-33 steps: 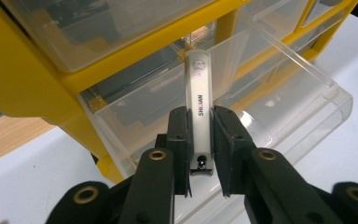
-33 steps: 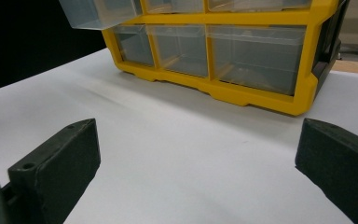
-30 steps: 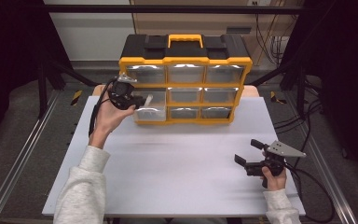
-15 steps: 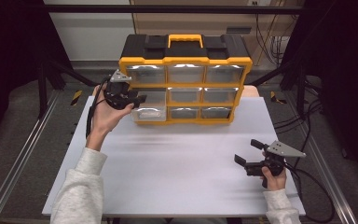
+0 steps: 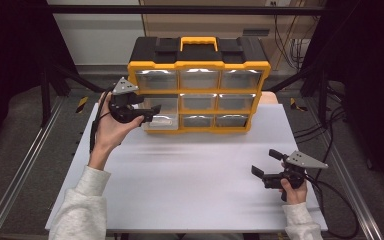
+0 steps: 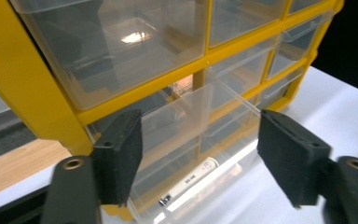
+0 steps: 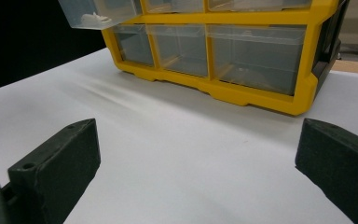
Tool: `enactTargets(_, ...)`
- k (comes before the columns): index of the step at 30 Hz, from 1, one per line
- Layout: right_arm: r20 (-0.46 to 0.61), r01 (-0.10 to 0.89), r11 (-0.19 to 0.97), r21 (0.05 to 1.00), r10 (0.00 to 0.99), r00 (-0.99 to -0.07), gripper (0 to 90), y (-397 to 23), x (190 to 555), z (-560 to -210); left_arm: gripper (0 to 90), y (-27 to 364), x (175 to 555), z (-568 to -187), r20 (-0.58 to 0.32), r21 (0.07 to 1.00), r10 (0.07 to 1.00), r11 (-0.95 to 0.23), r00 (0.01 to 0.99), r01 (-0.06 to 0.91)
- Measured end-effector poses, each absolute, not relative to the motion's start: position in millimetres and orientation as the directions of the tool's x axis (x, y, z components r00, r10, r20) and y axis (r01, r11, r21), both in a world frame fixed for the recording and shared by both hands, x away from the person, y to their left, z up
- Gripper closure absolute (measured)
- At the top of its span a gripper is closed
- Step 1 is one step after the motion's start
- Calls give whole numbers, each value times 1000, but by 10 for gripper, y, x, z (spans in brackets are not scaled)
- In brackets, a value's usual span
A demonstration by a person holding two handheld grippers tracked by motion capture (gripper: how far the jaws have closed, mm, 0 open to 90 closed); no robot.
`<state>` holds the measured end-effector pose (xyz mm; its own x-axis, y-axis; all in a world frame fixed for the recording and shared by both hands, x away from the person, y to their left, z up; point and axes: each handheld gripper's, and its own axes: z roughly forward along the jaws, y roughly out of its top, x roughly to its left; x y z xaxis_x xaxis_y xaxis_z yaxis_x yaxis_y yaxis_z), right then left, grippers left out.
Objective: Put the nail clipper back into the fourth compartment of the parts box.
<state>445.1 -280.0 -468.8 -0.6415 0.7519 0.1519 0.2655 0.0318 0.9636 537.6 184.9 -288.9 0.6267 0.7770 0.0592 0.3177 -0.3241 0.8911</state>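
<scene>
A yellow and black organizer (image 5: 198, 62) with clear drawers stands at the back of the white table (image 5: 190, 185). The middle drawer (image 5: 158, 119) of its left column is pulled partly out. My left gripper (image 5: 152, 111) is open right in front of that drawer. In the left gripper view the clear drawer (image 6: 200, 116) shows between the spread jaws of that gripper (image 6: 198, 154), apart from both. A white tube-like item (image 6: 191, 179) shows through the plastic. My right gripper (image 5: 266, 162) rests open over the table's right front, with nothing between its fingers.
The right gripper view looks across bare table at the organizer's bottom row (image 7: 256, 56), with the pulled-out drawer (image 7: 98, 11) at top left. Dark frame posts (image 5: 50, 75) and cables (image 5: 330, 200) flank the table. A wooden strip (image 6: 18, 163) lies behind the organizer.
My left gripper has shifted slightly in front of the left-column drawers, and the pulled-out drawer looks a little further in. The right gripper has stayed put.
</scene>
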Motion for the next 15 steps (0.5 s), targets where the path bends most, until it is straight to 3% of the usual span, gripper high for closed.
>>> enactTargets(15,145,259,36,965,753,-642,3,-2802,4454,-4691,119,1949,5123,-2945,16,927,747,-261,665,271)
